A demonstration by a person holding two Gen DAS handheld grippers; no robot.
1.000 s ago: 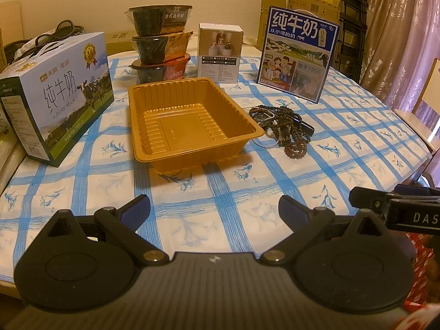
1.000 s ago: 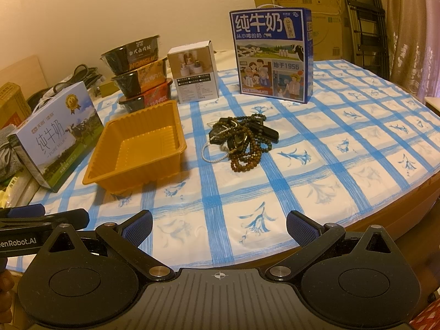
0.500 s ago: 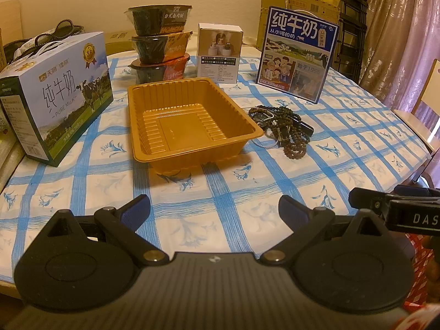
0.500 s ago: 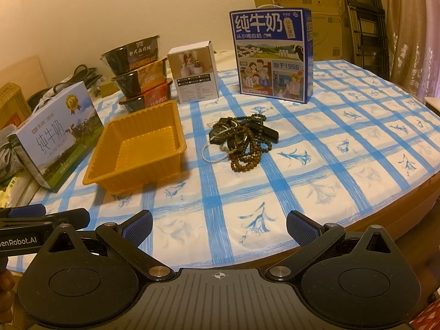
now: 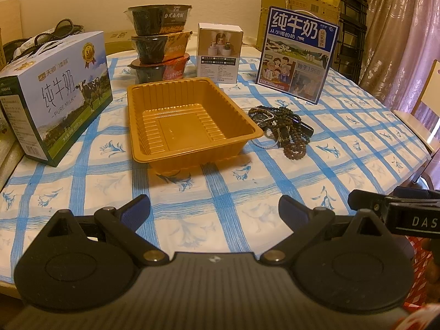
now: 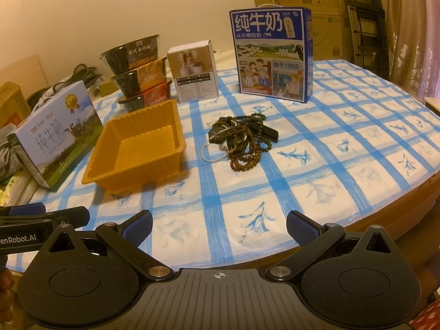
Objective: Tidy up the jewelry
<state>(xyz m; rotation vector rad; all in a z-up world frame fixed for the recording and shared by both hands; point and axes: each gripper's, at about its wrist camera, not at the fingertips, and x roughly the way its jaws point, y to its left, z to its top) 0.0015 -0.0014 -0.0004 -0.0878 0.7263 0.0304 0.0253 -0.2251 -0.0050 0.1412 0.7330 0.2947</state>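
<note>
A pile of jewelry (image 5: 283, 129) (image 6: 243, 140), dark and brown bead strings plus a thin white chain, lies on the blue-checked tablecloth. An empty orange plastic tray (image 5: 189, 126) (image 6: 137, 148) sits just left of it. My left gripper (image 5: 214, 210) is open and empty, low at the table's near edge, in front of the tray. My right gripper (image 6: 220, 224) is open and empty, near the table's front edge, well short of the jewelry. Each gripper shows at the edge of the other's view.
A white-and-green milk carton (image 5: 57, 93) stands left of the tray. Stacked food bowls (image 5: 159, 44), a small white box (image 5: 220, 52) and a blue milk carton (image 6: 272, 52) stand behind. Cardboard boxes, a rack and curtains are beyond the table.
</note>
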